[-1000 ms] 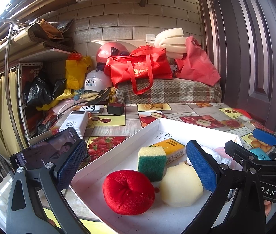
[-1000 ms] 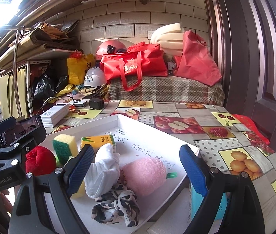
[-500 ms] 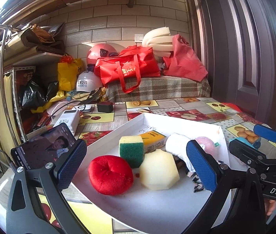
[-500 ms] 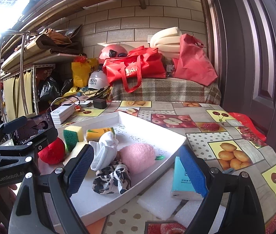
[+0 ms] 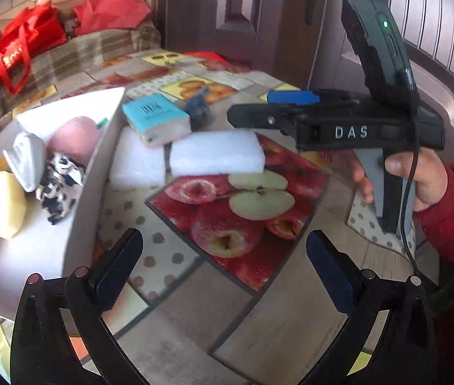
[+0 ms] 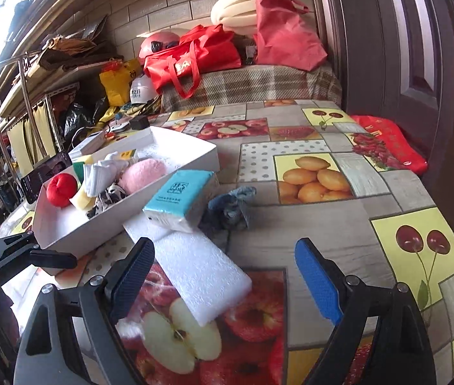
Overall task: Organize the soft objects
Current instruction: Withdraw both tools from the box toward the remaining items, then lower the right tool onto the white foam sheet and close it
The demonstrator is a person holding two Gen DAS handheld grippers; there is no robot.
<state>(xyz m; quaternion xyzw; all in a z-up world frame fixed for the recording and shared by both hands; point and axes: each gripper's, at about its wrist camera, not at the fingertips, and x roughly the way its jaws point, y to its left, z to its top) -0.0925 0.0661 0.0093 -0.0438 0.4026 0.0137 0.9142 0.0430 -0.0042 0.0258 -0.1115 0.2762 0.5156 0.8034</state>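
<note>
A white tray (image 6: 98, 229) holds a red ball (image 6: 61, 189), a pink puff (image 6: 143, 173), a white sock (image 6: 98, 173) and a spotted scrunchie (image 5: 60, 186). On the tablecloth beside it lie two white foam blocks (image 5: 217, 152), a blue tissue pack (image 6: 182, 195) and a crumpled denim cloth (image 6: 230, 208). My right gripper (image 6: 223, 253) hovers open over the nearer foam block (image 6: 201, 276), touching nothing. My left gripper (image 5: 223, 250) is open above the apple print, short of the foam, with the tray on its left. The right gripper (image 5: 249, 107) shows there too, in a red-sleeved hand.
The table (image 6: 339, 234) carries a fruit-print cloth. Red bags (image 6: 194, 54) and a helmet sit on a plaid-covered surface at the back. A phone (image 6: 47, 170) stands left of the tray. A dark door (image 6: 403, 48) runs along the right. A red packet (image 6: 387, 144) lies at the table's right edge.
Both grippers have swung right, off the tray and onto the loose foam blocks and tissue pack. The left one turned sharply and tipped downward. Both stayed open.
</note>
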